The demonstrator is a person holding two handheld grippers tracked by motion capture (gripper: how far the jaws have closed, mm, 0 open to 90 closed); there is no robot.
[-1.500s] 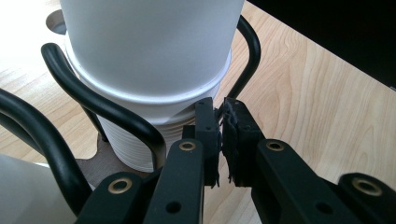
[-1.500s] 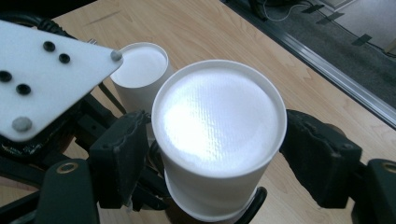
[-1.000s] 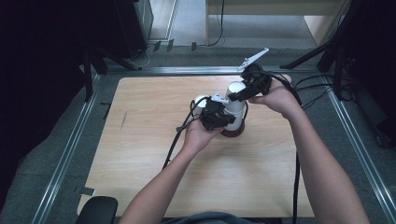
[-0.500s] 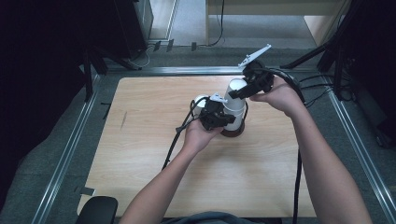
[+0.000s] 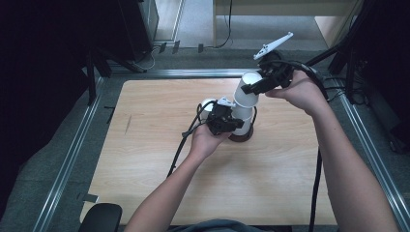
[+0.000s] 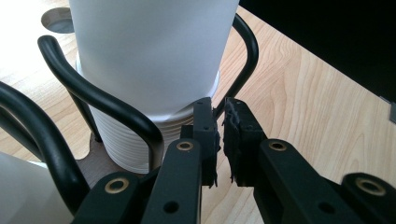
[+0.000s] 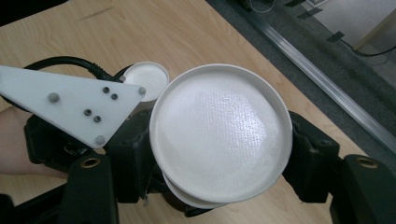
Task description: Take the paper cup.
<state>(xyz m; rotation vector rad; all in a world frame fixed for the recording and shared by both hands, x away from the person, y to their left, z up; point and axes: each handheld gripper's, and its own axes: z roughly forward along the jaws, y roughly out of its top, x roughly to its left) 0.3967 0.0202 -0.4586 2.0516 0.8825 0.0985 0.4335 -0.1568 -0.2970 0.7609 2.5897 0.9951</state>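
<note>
White and smooth-walled, the paper cup (image 5: 246, 91) in the right gripper (image 5: 252, 88) is a tapered tube with a rolled rim and a flat round bottom. In the right gripper view that bottom (image 7: 219, 136) faces the camera, a faintly pebbled disc ringed by a raised edge. The black jaws stand on either side of the cup's wall and clamp it; they have just been closing a little on it. In the high view the cup hangs upside down above the stack (image 5: 243, 119), mouth toward the stack and bottom tilted up and away from the person, its long axis leaning off upright.

The stack stands upright near the middle of the pale wooden table (image 5: 145, 145), on a dark round base (image 5: 240, 137). In the left gripper view the stack's lower part (image 6: 135, 140) shows many fine ridged rims, while the outer cup's wall (image 6: 149, 51) above is plain and matte. Glossy black bent rods (image 6: 93, 95) curve around it.

The left gripper (image 6: 220, 140) sits just beside the stack's foot, its ribbed pads nearly together with only a thin slit between, nothing in them.
</note>
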